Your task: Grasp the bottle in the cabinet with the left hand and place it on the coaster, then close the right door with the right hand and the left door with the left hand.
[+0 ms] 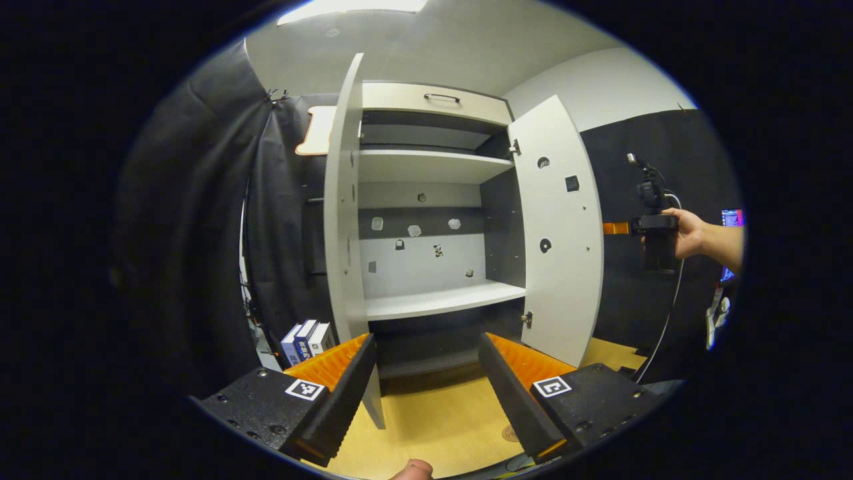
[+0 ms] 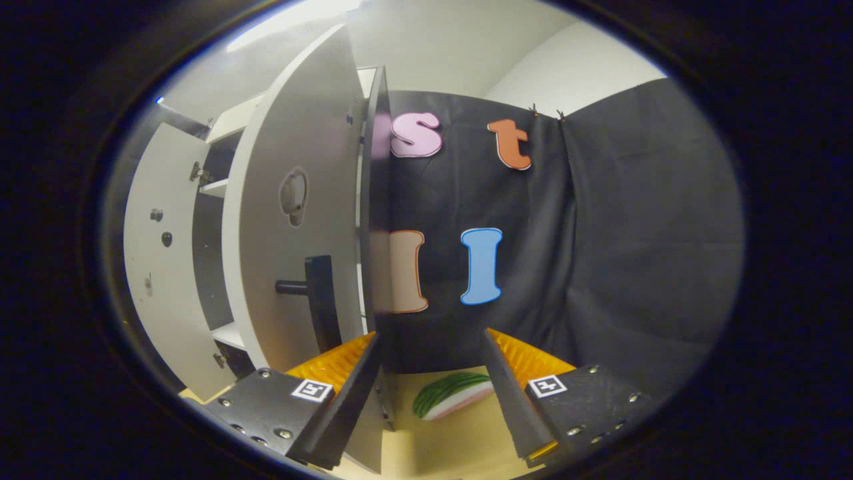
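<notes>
The cabinet (image 1: 433, 303) stands in front of me in the left gripper view with both doors swung wide. Its left door (image 1: 343, 220) is edge-on and its right door (image 1: 560, 233) shows its inner face. My left gripper (image 1: 428, 343) is open, low before the cabinet, fingers holding nothing. A round brown coaster (image 1: 510, 433) peeks out on the wooden table beside one finger. My right gripper (image 2: 433, 337) is open beside the right door (image 2: 293, 253), whose dark handle (image 2: 320, 300) faces me; the left door (image 2: 160, 267) stands farther off. A hand holds that gripper (image 1: 656, 233) at the far right.
Several books (image 1: 308, 339) stand at the cabinet's lower left. A watermelon-slice toy (image 2: 453, 395) lies on the table (image 2: 440, 447) between my right gripper's fingers. A drawer with a handle (image 1: 441, 98) tops the cabinet. Black cloth walls surround the booth.
</notes>
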The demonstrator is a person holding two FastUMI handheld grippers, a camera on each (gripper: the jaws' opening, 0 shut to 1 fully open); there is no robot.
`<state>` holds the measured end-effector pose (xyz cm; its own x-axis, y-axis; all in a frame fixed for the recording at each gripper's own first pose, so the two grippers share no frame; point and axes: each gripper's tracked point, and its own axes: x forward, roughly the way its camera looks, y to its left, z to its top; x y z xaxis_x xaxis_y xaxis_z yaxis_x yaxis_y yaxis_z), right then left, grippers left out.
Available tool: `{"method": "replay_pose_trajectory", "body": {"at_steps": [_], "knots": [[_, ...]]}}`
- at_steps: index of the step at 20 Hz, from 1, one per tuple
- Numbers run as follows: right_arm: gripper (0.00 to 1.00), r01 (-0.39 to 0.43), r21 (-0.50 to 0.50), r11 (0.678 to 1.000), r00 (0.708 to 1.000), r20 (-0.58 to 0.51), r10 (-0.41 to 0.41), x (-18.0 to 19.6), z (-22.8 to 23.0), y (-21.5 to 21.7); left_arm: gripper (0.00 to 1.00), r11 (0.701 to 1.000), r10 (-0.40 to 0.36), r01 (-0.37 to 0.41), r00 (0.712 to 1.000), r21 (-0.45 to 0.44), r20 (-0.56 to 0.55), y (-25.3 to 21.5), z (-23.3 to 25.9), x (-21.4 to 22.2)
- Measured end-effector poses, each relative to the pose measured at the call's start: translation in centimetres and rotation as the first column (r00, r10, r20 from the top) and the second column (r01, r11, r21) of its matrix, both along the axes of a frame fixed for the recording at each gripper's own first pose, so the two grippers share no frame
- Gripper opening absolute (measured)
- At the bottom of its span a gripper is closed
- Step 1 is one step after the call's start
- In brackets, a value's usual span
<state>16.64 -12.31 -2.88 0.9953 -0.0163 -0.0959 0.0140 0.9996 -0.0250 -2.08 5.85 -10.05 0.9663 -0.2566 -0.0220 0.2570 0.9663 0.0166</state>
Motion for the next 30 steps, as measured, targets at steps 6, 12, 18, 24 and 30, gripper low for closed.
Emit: {"method": "replay_pose_trajectory", "body": {"at_steps": [6,12,18,24,30], "knots": [[0.92,-0.021,0.006,1.0,1.0,-0.021,0.021,-0.2,-0.1,1.8,1.0,0.999,0.018,-0.018,1.0,-0.034,-0.003,2.2,0.9,-0.1],[0.88,-0.066,0.008,0.998,0.998,0.009,0.066,-0.1,0.1,5.1,1.0,0.999,0.047,-0.047,0.999,-0.027,0.001,3.9,0.8,-0.2],[0.88,-0.135,0.007,0.991,0.99,0.045,0.135,0.1,-0.3,9.5,0.98,0.995,0.099,-0.1,0.995,-0.027,-0.004,6.7,0.3,-0.5],[0.88,-0.08,0.041,0.996,0.995,0.066,0.078,0.9,-0.8,9.3,0.98,0.989,0.146,-0.147,0.989,-0.029,-0.01,9.6,0.2,-0.2],[0.88,-0.065,0.086,0.994,0.996,0.066,0.059,1.2,-1.3,11.2,0.98,0.982,0.183,-0.184,0.983,-0.043,-0.023,13.3,-0.4,2.4]]}}
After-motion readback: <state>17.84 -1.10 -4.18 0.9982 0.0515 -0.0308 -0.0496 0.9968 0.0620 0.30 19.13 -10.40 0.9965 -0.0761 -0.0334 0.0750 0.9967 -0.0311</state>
